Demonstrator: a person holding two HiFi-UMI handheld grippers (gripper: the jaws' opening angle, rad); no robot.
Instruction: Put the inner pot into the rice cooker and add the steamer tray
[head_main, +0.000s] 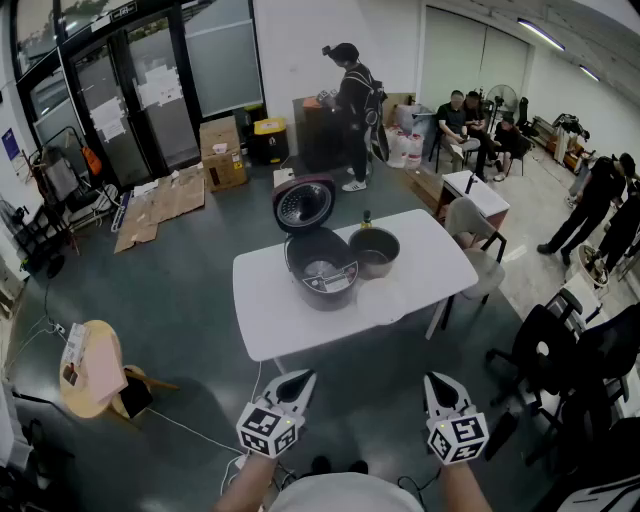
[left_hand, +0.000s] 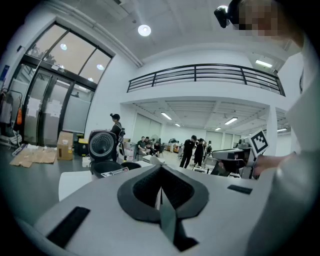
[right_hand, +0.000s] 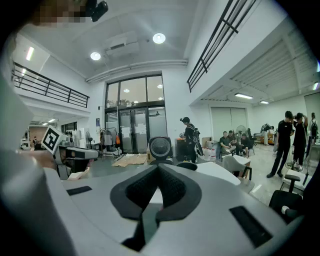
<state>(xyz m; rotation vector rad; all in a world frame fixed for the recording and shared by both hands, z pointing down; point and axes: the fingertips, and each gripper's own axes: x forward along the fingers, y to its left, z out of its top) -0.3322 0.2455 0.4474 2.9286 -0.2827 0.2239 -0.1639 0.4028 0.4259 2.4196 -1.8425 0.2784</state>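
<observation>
1. The left claw (head_main: 297, 380) is held low in front of the person, well short of the surface (head_main: 262, 310). Its jaws are pressed together with nothing between them, and it points roughly level towards the cooker.
2. The rice cooker (head_main: 322, 268) stands near the middle of the surface. Its lid (head_main: 303, 204) is tipped up and back, so the cavity is open and looks empty of any pot.
3. The inner pot (head_main: 374, 250) sits upright on the surface just to the right of the cooker, close against its side. Whether the two touch cannot be told from here.
4. The steamer tray cannot be picked out with any certainty. A faint pale shape in front of the pot may be it, but it is too washed out to call.
5. The right claw (head_main: 437, 382) mirrors the left one: jaws together, empty, and well back from the surface.
6. By my reading the task has not yet begun, and the step in hand is the approach.
7. The next move calls for closing in on the surface and parting the jaws of one claw, likely the right since the pot is on that side. It should then take the pot by its rim, lift it clear and lower it level into the open cooker.
</observation>
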